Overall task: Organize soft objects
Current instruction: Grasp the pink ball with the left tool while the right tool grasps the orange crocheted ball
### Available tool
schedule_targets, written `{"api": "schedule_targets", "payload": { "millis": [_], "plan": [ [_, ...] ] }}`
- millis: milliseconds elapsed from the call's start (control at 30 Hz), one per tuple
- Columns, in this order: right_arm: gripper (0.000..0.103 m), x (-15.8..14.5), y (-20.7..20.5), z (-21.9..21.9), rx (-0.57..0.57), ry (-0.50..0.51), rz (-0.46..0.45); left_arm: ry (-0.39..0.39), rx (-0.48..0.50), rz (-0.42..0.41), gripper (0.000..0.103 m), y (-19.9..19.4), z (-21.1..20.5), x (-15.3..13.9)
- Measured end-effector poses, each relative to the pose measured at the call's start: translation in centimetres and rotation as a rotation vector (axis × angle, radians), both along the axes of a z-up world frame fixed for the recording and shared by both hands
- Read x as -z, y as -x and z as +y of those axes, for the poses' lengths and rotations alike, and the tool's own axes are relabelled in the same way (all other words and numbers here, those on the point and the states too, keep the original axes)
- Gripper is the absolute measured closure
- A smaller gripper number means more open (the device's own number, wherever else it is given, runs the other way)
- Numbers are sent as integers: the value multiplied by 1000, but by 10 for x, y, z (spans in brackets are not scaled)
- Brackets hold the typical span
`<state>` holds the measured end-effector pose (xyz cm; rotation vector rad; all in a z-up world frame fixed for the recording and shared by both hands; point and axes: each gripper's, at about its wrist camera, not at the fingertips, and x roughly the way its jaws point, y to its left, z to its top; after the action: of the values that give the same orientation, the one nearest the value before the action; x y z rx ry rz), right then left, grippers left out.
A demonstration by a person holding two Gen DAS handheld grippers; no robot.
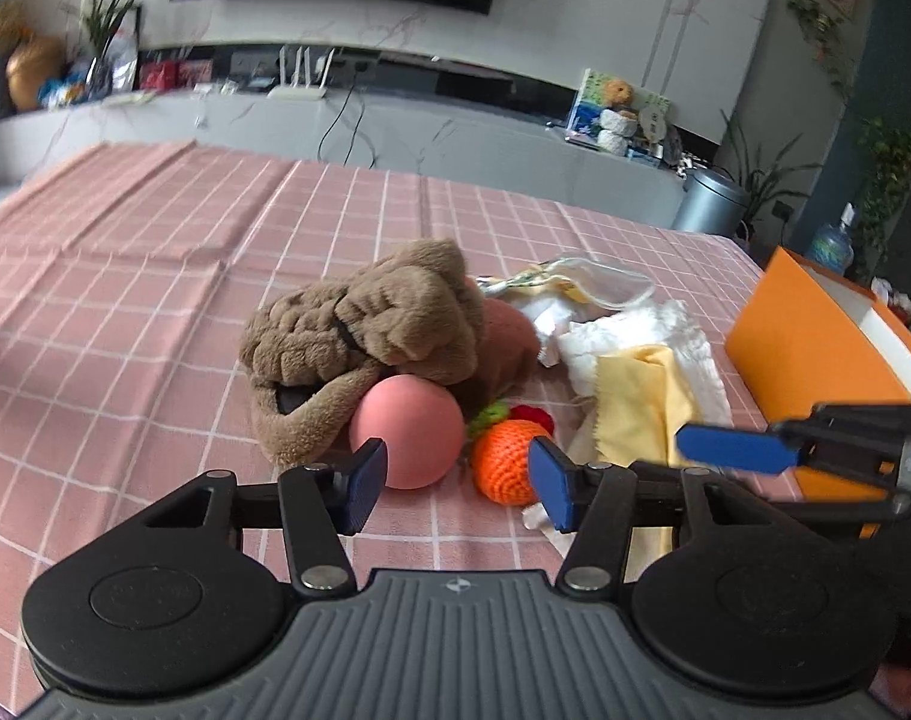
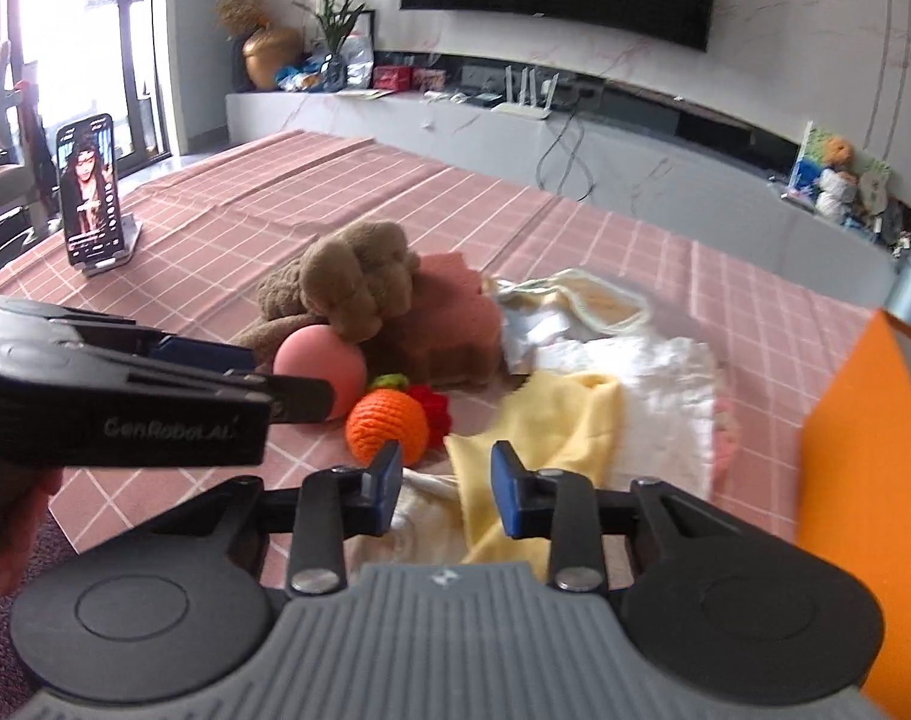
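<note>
Two grippers hover parted and empty before the pile. From left: plush [image 1: 365, 330], pink ball [image 1: 406, 431] against it, knit orange [image 1: 506, 462], yellow cloth [image 2: 539, 420], orange box [image 2: 869, 480]. Left gripper [image 1: 458, 483] likely picks ball or orange; right gripper [image 2: 446, 486] must close on cloth, then box it.

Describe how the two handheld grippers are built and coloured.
Both match: a ribbed grey base with a small emblem, two round black discs, and black linkage arms with silver pivots ending in blue pads. The left gripper shows this head-on; seen from the side, its black body reads "GenRoboLAI" or similar. The right gripper looks identical. No cables visible.
</note>
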<state>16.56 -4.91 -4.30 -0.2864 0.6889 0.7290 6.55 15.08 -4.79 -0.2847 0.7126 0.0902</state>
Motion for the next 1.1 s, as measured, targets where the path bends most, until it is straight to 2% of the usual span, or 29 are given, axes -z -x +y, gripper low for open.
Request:
{"api": "schedule_targets", "payload": {
  "millis": [67,133,367,500,667,767,800,867,1100],
  "plan": [
    [71,4,-4,9,-26,3,11,48,-11,25,39,-7,7,2],
    [71,9,-9,16,-41,4,20,59,-17,57,39,-15,10,5],
    [63,24,-21,33,-89,22,45,40,-69,90,29,-32,19,8],
    [61,30,-26,40,-88,14,48,-17,-82,111,26,-39,18,10],
    [62,36,-29,47,-81,29,46,19,-94,123,26,-48,22,19],
    [62,39,-29,46,-75,25,45,14,-107,124,30,-52,21,23],
    [62,39,-30,46,-75,23,46,9,-107,125,37,-53,21,25],
    [62,39,-30,46,-72,20,47,-4,-106,123,42,-53,19,26],
    [63,34,-27,37,-56,3,41,-19,-109,106,47,-48,14,20]
  ]
}}
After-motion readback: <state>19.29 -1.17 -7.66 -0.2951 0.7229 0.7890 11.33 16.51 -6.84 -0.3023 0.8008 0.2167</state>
